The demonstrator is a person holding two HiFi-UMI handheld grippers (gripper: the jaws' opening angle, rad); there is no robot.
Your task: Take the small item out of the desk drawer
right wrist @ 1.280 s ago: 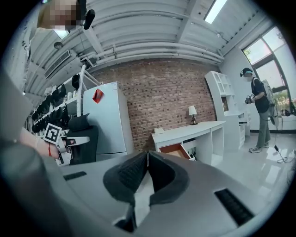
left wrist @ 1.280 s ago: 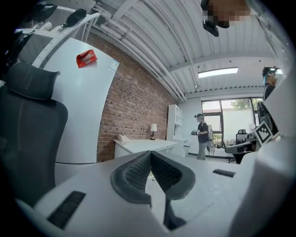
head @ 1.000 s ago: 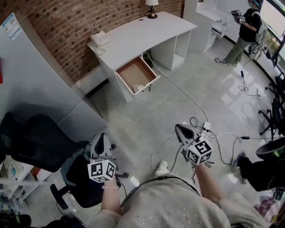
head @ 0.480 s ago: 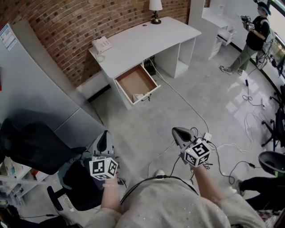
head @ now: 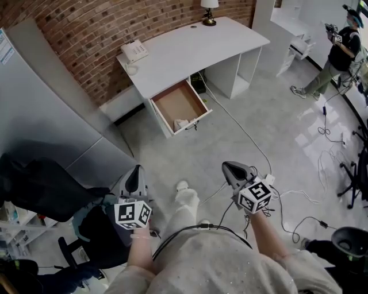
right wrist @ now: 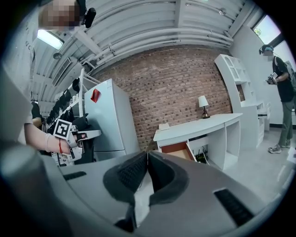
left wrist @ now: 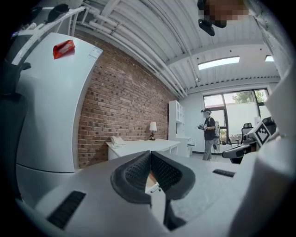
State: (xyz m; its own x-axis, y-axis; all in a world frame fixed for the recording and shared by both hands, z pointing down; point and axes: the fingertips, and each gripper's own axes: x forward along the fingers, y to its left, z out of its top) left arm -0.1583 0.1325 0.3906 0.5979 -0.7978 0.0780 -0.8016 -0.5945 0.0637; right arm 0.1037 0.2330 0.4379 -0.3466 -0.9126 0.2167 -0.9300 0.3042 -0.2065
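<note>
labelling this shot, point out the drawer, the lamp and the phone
drawer (head: 179, 105), head view, bare brown bottom
lamp (head: 209, 3), head view, white shade
phone (head: 133, 51), head view, middle of its body

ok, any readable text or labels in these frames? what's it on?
No text is legible.
Sticker on the grey cabinet: too small to read.
Red tag on the same cabinet: no print readable.
Marker cubes: square codes only, no words.
</note>
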